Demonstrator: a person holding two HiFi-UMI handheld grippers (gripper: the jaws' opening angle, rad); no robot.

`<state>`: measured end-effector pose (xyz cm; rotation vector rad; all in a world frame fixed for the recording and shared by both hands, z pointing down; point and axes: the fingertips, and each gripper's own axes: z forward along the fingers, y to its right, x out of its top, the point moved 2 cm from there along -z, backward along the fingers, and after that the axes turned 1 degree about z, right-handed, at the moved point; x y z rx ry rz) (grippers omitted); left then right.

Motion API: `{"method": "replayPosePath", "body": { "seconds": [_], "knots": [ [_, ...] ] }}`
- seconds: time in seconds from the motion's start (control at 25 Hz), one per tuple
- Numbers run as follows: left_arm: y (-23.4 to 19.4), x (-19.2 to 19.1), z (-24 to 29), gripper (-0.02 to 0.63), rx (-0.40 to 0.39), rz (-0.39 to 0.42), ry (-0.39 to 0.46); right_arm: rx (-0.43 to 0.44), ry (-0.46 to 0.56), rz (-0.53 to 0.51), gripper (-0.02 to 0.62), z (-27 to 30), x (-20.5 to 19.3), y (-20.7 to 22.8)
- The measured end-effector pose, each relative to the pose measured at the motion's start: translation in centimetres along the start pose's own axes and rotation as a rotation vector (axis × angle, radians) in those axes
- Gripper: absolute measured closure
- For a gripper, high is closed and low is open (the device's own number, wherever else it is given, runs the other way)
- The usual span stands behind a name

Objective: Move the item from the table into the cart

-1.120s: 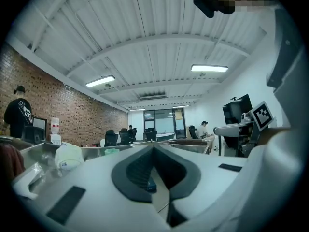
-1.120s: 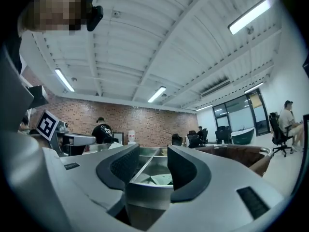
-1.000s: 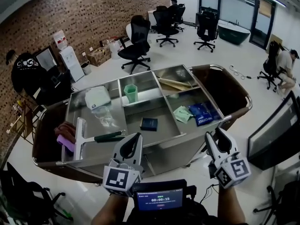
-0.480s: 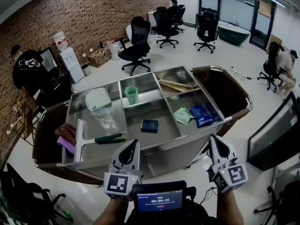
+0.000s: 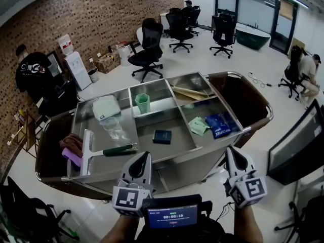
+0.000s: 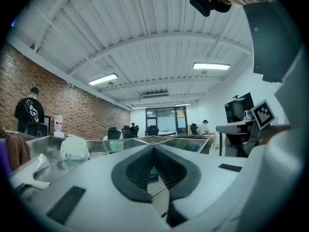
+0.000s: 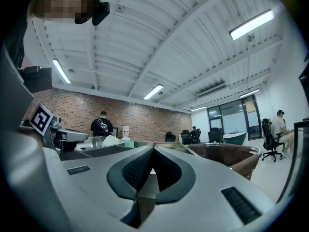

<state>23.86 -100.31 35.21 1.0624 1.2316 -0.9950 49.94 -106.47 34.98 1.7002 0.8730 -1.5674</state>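
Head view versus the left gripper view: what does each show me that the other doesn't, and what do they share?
Only the head view: the blue packets lying in a tray, seen from above, and the screen below the grippers. Only the left gripper view: the ceiling lights, and a straight look at the left hand-held gripper, whose jaws are together with nothing between them. Both: the green cup, the steel cart and the person in a black shirt by the brick wall.

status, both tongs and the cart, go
Left tongs shut, empty; right tongs shut, empty. Both held short of the steel compartment cart, near edge. Small dark box lies in its middle tray, untouched. Nothing blocking the approach.
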Motion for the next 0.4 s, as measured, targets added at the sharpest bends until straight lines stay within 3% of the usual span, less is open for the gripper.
{"method": "replayPosePath", "body": {
  "seconds": [0.4],
  "knots": [
    [0.20,0.15,0.23,0.606,-0.024,0.001,0.008,-0.015,-0.006,-0.011,0.591,-0.18,0.10,0.13]
  ]
}}
